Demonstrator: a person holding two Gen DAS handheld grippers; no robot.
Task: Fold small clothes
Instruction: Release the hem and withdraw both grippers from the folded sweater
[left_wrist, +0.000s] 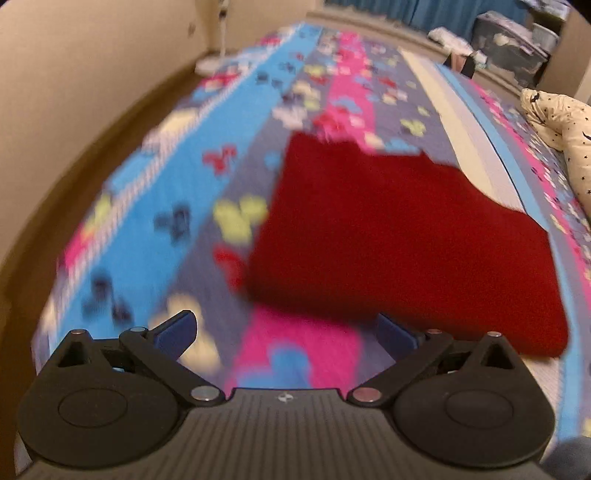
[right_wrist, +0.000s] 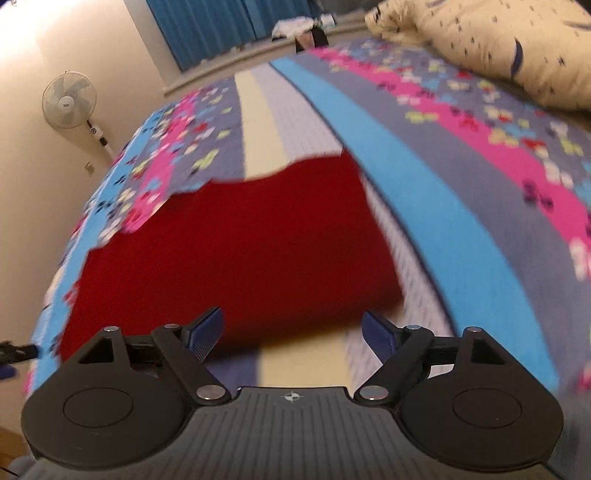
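A red garment (left_wrist: 399, 236) lies flat on a bed (left_wrist: 177, 177) covered in a bright patterned spread, its near edge thick and rounded as if already doubled over. Both tools stand off it: the left hand-held gripper (left_wrist: 286, 332) hangs with jaws spread wide and nothing between them, just short of the cloth's near left corner, and the right hand-held gripper (right_wrist: 291, 328) is likewise agape and empty over the near edge. By the look of it a fold is laid and let go; the next move calls for fresh holds on an edge or corners, should another fold be wanted. The right wrist view alone shows a standing fan (right_wrist: 70, 99) and blue curtains (right_wrist: 221, 26); the left view shows the wall beside the bed. A star-print pillow (right_wrist: 491, 48) appears in both.
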